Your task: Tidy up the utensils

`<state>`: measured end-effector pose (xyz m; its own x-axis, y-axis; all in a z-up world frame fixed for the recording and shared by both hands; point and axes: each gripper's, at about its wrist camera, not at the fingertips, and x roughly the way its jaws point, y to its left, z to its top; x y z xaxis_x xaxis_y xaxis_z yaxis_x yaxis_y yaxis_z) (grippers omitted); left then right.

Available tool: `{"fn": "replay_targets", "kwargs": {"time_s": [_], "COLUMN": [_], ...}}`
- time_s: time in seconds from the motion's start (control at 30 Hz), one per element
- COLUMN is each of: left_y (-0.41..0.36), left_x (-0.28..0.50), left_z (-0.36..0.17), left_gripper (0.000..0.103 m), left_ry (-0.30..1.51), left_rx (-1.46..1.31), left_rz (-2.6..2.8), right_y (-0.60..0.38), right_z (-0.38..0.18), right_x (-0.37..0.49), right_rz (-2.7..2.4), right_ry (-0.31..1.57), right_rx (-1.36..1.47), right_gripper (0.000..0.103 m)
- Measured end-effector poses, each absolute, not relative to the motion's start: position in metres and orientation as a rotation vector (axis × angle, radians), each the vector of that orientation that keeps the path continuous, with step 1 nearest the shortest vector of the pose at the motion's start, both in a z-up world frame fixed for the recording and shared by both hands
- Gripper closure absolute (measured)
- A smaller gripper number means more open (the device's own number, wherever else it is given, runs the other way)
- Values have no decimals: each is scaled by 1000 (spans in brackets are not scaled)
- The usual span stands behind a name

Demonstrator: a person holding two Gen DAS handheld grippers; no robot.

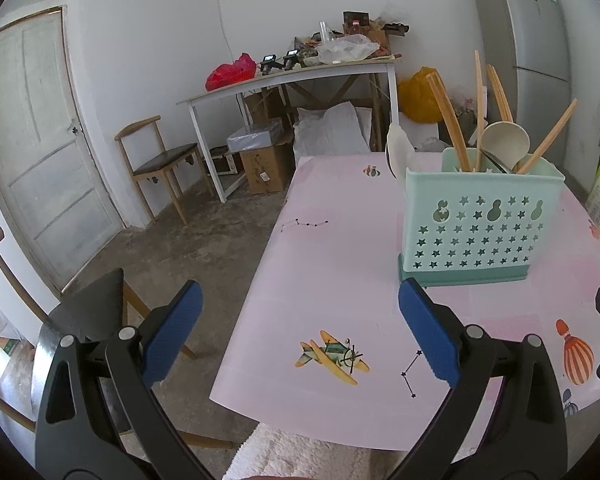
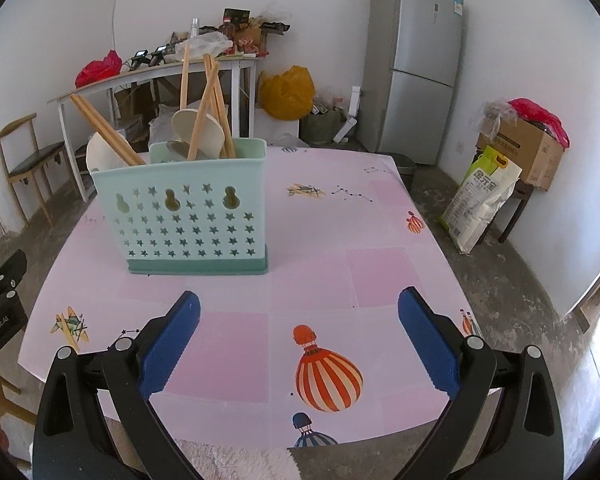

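Observation:
A mint-green utensil holder (image 1: 476, 224) (image 2: 188, 220) with star cut-outs stands on the pink table (image 1: 332, 280) (image 2: 360, 248). Several wooden chopsticks (image 1: 448, 120) (image 2: 204, 108) and cream spoons (image 1: 504, 142) (image 2: 198, 126) stick up out of it. Another cream spoon (image 1: 398, 148) (image 2: 98, 154) shows behind the holder's left end. My left gripper (image 1: 300, 336) is open and empty, low over the table's near left edge, short of the holder. My right gripper (image 2: 300, 340) is open and empty over the near side of the table, in front of the holder.
Wooden chairs (image 1: 160, 160) stand left of the table, one (image 1: 80, 320) close under my left gripper. A cluttered white side table (image 1: 292, 80) stands against the back wall. A grey fridge (image 2: 416, 64), a rice bag (image 2: 480, 200) and a cardboard box (image 2: 528, 152) are to the right.

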<state>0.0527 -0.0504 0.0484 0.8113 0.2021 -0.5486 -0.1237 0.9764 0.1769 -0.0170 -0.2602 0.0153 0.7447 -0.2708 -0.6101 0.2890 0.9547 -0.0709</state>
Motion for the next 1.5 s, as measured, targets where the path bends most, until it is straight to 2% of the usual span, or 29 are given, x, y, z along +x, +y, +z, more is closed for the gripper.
{"fn": "replay_targets", "kwargs": {"time_s": [1.5], "left_y": [-29], "left_x": [68], "left_z": [40], "left_gripper": [8], "left_ry": [642], "left_rx": [104], "left_rz": [175], "right_y": [-250], "right_z": [20], "right_x": [-12], "right_rz": [-323], "right_ry": [668], "right_rx": [-2], "right_gripper": [7]}}
